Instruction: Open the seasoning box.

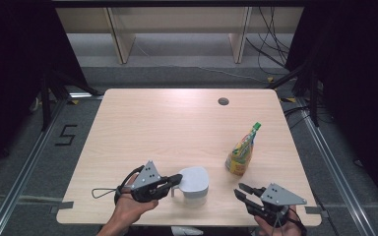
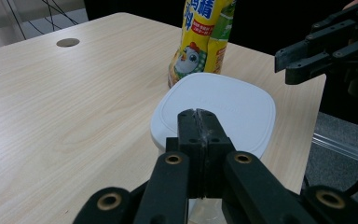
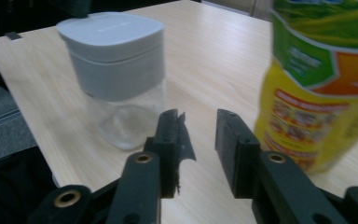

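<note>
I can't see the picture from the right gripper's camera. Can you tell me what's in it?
The right gripper has its black jaws open above a wooden table. A clear jar with a grey lid stands left; a blurry yellow and green pouch stands right.

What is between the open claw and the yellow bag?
Nothing visible. The right gripper sits open near the table's front edge, and bare tabletop lies between it and the yellow pouch. The white-lidded jar stands off to the left.
</note>
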{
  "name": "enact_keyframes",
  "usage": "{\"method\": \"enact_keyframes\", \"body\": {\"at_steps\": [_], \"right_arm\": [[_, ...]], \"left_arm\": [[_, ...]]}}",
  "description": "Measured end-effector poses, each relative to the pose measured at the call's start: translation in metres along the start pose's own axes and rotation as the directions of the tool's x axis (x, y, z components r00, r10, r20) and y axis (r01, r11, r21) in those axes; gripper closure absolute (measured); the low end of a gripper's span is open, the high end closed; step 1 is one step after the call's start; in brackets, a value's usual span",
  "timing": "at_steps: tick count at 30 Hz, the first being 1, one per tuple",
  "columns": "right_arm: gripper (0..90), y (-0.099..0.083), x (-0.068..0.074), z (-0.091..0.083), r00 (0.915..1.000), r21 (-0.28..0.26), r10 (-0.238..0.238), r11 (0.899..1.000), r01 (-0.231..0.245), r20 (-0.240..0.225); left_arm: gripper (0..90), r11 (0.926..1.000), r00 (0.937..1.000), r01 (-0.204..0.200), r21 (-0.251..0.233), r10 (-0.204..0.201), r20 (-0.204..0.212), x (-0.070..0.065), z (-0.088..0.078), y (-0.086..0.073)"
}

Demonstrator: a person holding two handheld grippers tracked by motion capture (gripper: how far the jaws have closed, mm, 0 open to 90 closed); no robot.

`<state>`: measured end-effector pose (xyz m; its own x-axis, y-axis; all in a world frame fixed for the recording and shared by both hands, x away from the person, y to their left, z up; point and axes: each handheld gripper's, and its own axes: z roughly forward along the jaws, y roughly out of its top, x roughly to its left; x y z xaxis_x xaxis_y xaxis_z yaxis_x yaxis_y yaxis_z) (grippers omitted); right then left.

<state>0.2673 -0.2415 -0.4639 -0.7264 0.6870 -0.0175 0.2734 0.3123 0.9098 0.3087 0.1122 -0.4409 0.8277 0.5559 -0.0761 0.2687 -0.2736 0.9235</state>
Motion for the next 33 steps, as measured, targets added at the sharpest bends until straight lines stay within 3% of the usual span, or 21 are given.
{"method": "enact_keyframes", "body": {"at_steps": [3, 5, 7, 12, 17, 19, 20, 23, 28, 31, 33], "right_arm": [[77.4, 0.005, 0.005, 0.006, 0.9984, -0.027, -0.053, 0.998, 0.053, -0.021], [80.5, 0.008, 0.01, 0.009, 0.999, -0.018, -0.033, 0.999, 0.032, -0.03], [83.6, 0.01, 0.012, 0.014, 0.9979, -0.018, -0.048, 0.999, 0.047, -0.044], [88.7, 0.014, 0.012, 0.024, 0.9955, -0.023, -0.069, 0.997, 0.068, -0.064], [90.0, 0.017, 0.011, 0.03, 0.9946, -0.029, -0.077, 0.997, 0.075, -0.07], [90.0, 0.017, 0.01, 0.032, 0.9945, -0.029, -0.071, 0.997, 0.069, -0.076], [90.0, 0.017, 0.012, 0.032, 0.9967, -0.024, -0.049, 0.999, 0.047, -0.064], [90.0, 0.018, 0.008, 0.035, 0.9942, -0.024, -0.079, 0.997, 0.078, -0.072], [90.0, 0.018, 0.009, 0.037, 0.9937, -0.022, -0.087, 0.996, 0.086, -0.071], [90.0, 0.019, 0.012, 0.036, 0.9957, -0.014, -0.062, 0.998, 0.061, -0.068], [90.0, 0.019, 0.01, 0.038, 0.994, -0.019, -0.081, 0.997, 0.079, -0.073]], "left_arm": [[88.7, 1.0, 1.0, 0.001, -0.004, -0.001, 0.003, 0.001, 0.0, 0.0], [88.7, 1.0, 1.0, 0.006, -0.007, -0.006, 0.002, 0.0, 0.0, -0.001], [88.7, 0.9999, 1.0, -0.008, -0.007, 0.008, 0.004, 0.0, -0.001, -0.001], [88.7, 0.9998, 0.9999, 0.013, -0.013, -0.013, 0.003, 0.0, -0.001, -0.002], [88.9, 0.9996, 0.9999, 0.012, -0.026, -0.012, -0.002, -0.001, -0.001, -0.003], [88.9, 0.9997, 1.0, -0.002, -0.022, 0.002, 0.0, 0.0, -0.001, -0.003], [88.9, 0.9996, 0.9999, 0.014, -0.025, -0.014, -0.001, -0.001, -0.001, -0.003], [88.9, 0.9993, 0.9997, 0.022, -0.03, -0.022, -0.005, -0.001, -0.001, -0.004], [88.9, 0.9995, 0.9997, 0.006, -0.03, -0.007, -0.024, -0.002, -0.003, -0.005], [88.9, 0.999, 0.9995, 0.022, -0.039, -0.023, -0.02, -0.003, -0.003, -0.006], [88.9, 0.9989, 0.9993, 0.026, -0.04, -0.027, -0.025, -0.003, -0.004, -0.007]]}}
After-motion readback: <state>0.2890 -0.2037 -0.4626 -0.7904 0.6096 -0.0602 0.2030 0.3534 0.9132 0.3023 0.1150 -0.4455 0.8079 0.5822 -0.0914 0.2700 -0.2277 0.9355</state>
